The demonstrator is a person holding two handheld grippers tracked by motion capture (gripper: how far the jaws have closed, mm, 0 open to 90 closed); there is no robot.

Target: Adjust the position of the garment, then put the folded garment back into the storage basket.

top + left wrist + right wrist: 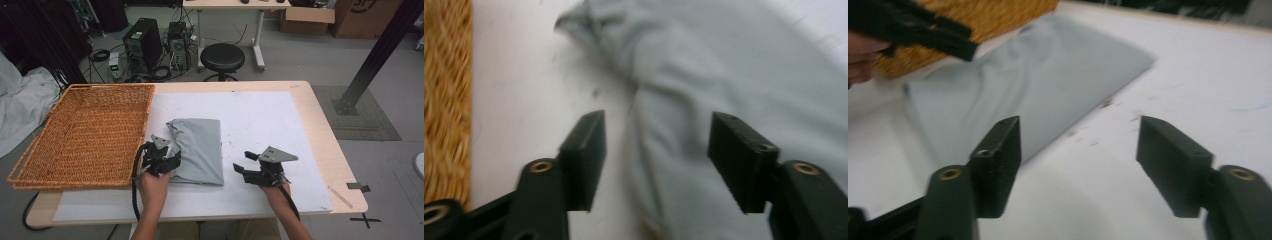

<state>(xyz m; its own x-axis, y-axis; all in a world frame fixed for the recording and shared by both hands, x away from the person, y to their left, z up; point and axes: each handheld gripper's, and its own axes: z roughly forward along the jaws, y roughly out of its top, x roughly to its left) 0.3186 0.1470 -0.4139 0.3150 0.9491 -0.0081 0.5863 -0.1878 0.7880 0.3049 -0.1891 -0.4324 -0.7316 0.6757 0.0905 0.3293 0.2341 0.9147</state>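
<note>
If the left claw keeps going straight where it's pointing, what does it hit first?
Most likely the folded grey cloth: the left claw stands open over its left edge, the cloth directly ahead. Depth is unclear.

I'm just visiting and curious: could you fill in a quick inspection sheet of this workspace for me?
Surface: wooden table under a white mat with small dark specks.
Job's things: folded grey cloth on the mat; empty wicker basket to its left.
Clutter: nothing seen.
Grippers: left gripper open at the cloth's left edge; right gripper open over bare mat, apart from the cloth.
Cables: black cable trails from the left gripper.
Surroundings: stool, computer towers, cardboard boxes.
</note>
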